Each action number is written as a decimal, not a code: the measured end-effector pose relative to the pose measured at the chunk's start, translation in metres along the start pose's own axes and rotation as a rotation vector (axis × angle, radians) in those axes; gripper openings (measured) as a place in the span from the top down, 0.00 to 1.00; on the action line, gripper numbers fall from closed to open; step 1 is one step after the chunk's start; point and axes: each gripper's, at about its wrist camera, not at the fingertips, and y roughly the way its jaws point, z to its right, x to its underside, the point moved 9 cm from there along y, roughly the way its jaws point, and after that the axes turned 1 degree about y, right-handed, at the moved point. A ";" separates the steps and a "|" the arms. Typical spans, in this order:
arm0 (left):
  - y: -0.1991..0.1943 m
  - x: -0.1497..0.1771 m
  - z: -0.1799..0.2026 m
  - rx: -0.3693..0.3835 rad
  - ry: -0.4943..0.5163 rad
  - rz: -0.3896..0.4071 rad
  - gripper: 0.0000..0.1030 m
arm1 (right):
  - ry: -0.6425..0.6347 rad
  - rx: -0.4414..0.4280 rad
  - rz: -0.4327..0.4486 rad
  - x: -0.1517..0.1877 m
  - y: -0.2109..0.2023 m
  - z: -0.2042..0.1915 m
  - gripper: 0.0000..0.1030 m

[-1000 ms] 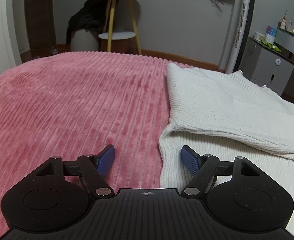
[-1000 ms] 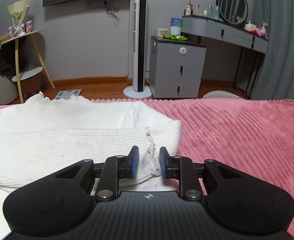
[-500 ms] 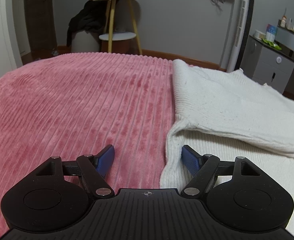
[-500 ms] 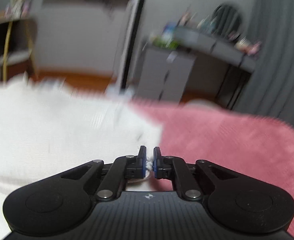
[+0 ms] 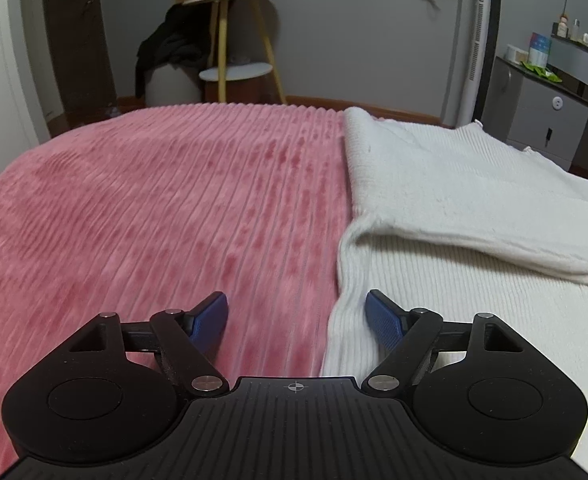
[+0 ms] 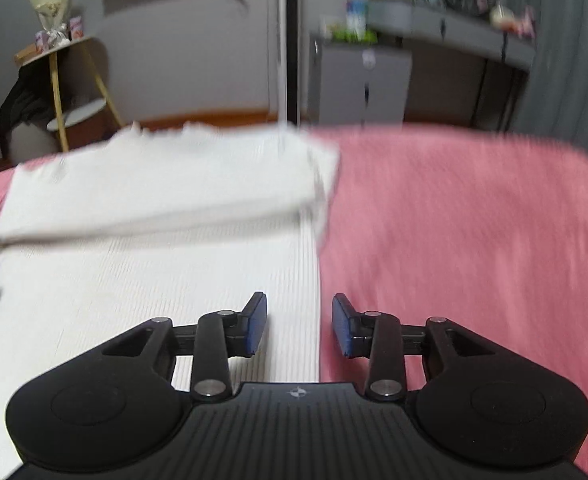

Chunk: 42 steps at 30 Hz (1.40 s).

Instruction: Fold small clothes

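Note:
A cream ribbed knit sweater point(image 5: 474, 208) lies on the pink bedspread point(image 5: 153, 208), its far part folded over the near part. My left gripper point(image 5: 296, 318) is open and empty, straddling the sweater's left edge low over the bed. The sweater also shows in the right wrist view point(image 6: 153, 240), blurred. My right gripper point(image 6: 298, 326) is open and empty, its jaws either side of the sweater's right edge, with the fold ahead.
A yellow-legged side table point(image 5: 233, 32) with dark clothes beside it stands beyond the bed. A tower fan point(image 6: 285, 40), a grey cabinet point(image 6: 358, 76) and a dressing table point(image 6: 454, 36) stand at the back right.
My right gripper had shut on the sweater's edge, then opened and let it go, and now sits further back along the right edge. My left gripper stayed open and barely shifted.

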 end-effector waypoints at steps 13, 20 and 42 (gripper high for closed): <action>-0.093 0.043 -0.016 -0.018 -0.009 -0.033 0.33 | 0.137 -0.074 -0.214 0.080 -0.055 0.022 0.49; -0.113 0.064 -0.029 0.004 -0.105 -0.109 0.46 | 0.169 -0.127 -0.281 0.100 -0.062 0.018 0.49; -0.129 0.081 -0.031 0.067 -0.144 -0.154 0.45 | 0.246 -0.352 -0.426 0.115 -0.075 0.019 0.80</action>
